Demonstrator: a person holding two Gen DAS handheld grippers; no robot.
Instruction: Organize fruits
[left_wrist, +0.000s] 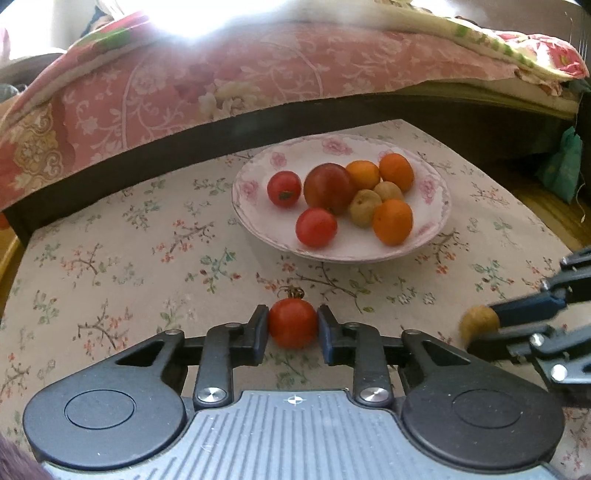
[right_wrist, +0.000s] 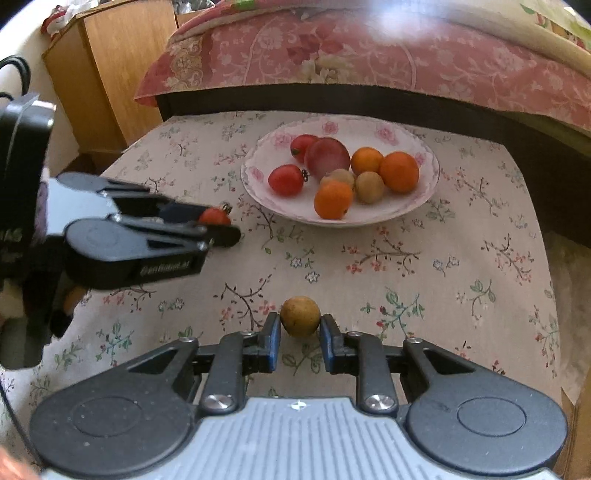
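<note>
Left wrist view shows a table covered by a pale floral cloth (left_wrist: 122, 254), its far edge against a dark bed frame (left_wrist: 110, 181); a pink floral bedspread (left_wrist: 207, 77) hangs over that frame, with strong glare from above washing out the top of the picture; right wrist view adds a wooden cabinet (right_wrist: 107, 70) at the far left corner and bare wood floor beside the table. Writing: white lettering on the side of the left gripper's body reads roughly "GenRobot.ai", partly blurred; other marks at the left edge are illegible. A white plate (left_wrist: 436, 206) with pink flower print stands at the far centre of the cloth; it holds two red tomatoes, one large dark red fruit (left_wrist: 328, 188), three orange fruits and two small brownish-green fruits, all clustered and touching. Left gripper (left_wrist: 292, 328) pinches a red tomato (left_wrist: 292, 326) between its blue-padded fingers, both pads in contact, near the cloth and well short of the plate; a dried stem shows on its far side. Right gripper (right_wrist: 300, 328) brackets a small brownish-yellow fruit (right_wrist: 300, 315); the left pad meets it, while a thin gap shows at the right pad, so a firm grip cannot be confirmed. Nothing lies on the cloth between either gripper and the plate; each gripper intrudes at the edge of the other's view.
</note>
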